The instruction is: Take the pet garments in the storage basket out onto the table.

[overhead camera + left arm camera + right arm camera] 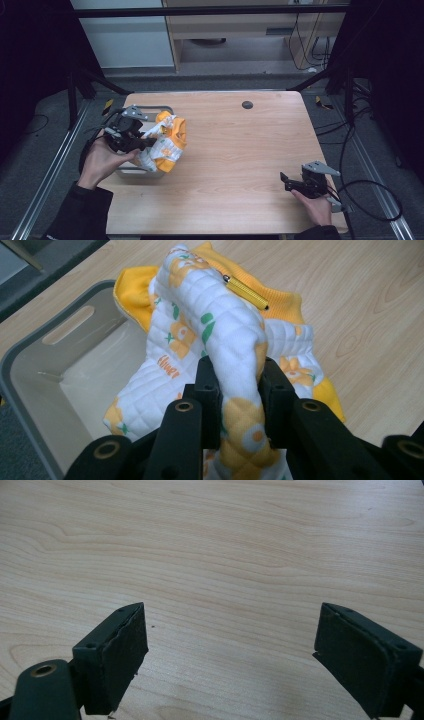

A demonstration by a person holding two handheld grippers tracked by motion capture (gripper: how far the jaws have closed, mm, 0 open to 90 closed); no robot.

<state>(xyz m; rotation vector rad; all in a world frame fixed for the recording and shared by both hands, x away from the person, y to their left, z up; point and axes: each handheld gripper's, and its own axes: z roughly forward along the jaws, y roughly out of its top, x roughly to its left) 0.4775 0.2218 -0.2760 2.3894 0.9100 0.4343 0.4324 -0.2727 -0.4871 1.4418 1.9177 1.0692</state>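
The left gripper (pixel 235 385) pinches the jacket (pixel 220 340) over the bin's (pixel 30 365) rim. The right gripper (pixel 230 650) rests spread, with bare table (pixel 225 540) ahead.

One quilted garment (pixel 165 142), one grey bin (pixel 150 172), two grippers, left (pixel 137 142) and right (pixel 286 181), on one table (pixel 240 150).

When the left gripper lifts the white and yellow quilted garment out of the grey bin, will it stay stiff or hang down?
The white and yellow quilted garment probably hangs limp: it already folds and drapes around the left gripper jaws. It looks light, bunched in one pinch. Its trailing cloth may catch on the grey bin rim.
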